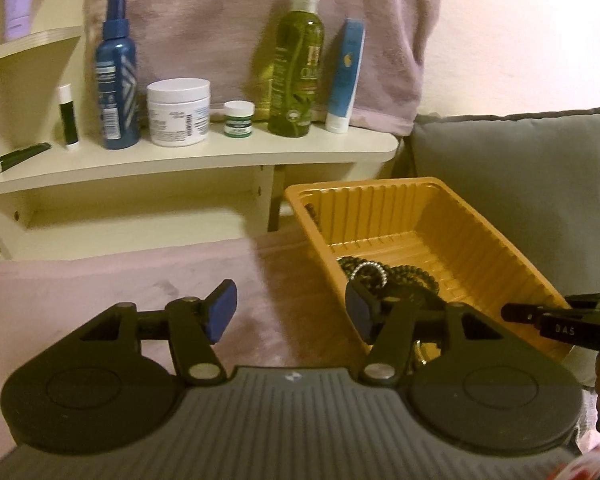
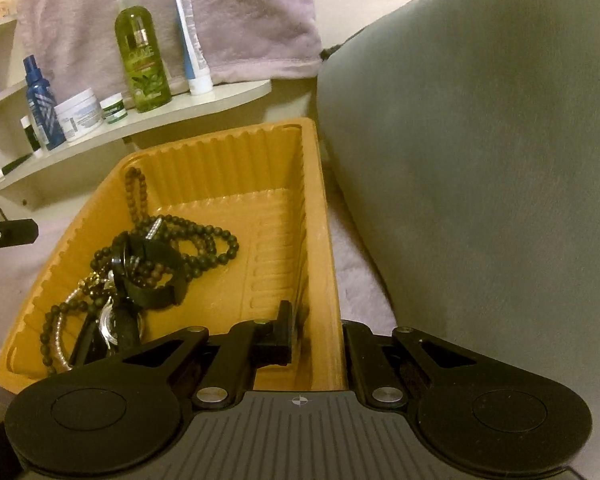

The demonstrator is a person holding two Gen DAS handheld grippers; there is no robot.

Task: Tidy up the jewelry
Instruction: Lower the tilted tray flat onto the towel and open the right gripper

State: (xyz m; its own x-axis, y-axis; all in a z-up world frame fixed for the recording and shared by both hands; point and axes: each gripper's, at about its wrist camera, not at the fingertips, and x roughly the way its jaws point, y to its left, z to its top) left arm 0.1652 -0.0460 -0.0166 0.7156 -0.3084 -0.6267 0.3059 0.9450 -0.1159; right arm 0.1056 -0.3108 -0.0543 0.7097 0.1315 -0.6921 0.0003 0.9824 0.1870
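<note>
An orange ribbed plastic tray (image 1: 440,216) (image 2: 228,152) lies on a pink plush cover. It holds a tangle of dark bead necklaces (image 2: 204,240), a silver chain bracelet (image 1: 370,270) (image 2: 62,332), a black strap (image 2: 156,276) and a watch (image 2: 112,320). My left gripper (image 1: 292,312) is open and empty, over the tray's left wall. My right gripper (image 2: 316,336) straddles the tray's right wall, one finger (image 2: 282,332) inside and one outside, shut on it. It shows in the left wrist view (image 1: 560,318) at the tray's right rim.
A cream shelf (image 1: 220,152) behind holds a blue spray bottle (image 1: 116,76), a white jar (image 1: 178,112), a small green-labelled jar (image 1: 239,119), a green bottle (image 1: 296,64), a blue tube (image 1: 346,76) and lip balm sticks. A grey cushion (image 2: 480,160) stands right of the tray.
</note>
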